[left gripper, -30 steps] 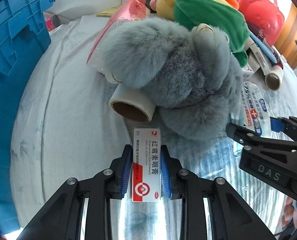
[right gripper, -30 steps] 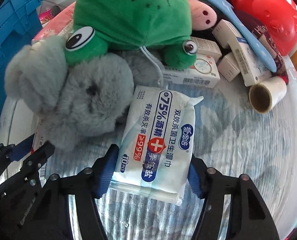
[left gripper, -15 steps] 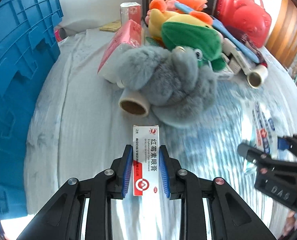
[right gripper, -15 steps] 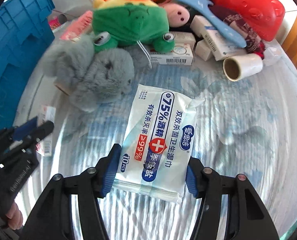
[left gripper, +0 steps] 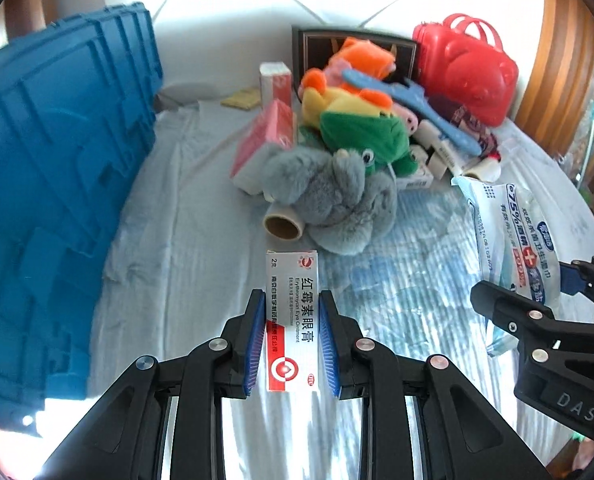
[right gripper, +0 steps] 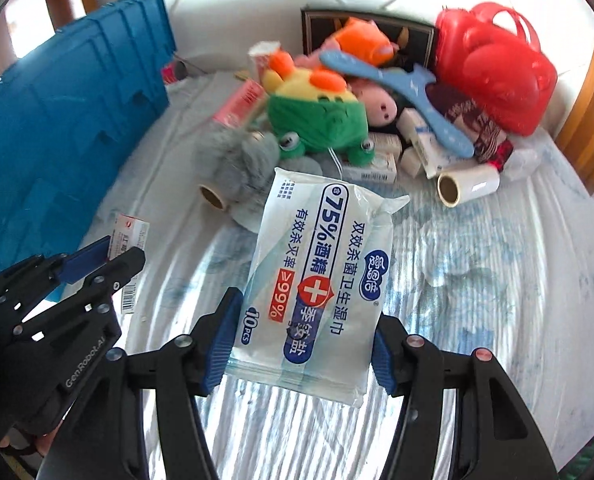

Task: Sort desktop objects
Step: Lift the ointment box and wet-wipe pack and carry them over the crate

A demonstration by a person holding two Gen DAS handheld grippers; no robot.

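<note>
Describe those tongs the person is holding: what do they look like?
Both the left tongs and right tongs are black plastic linkages with silver rivets and ribbed blue pads. White lettering marks them: "DAS" on the right, "GenRobot.AI" on the left. No cables show.

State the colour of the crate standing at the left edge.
Blue; the crate shows best in the left wrist view.

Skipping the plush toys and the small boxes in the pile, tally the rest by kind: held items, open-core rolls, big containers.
Ointment box: 1
Wipes pack: 1
Open-core rolls: 2
Blue crate: 1
Red bag: 1
Total: 6
</note>
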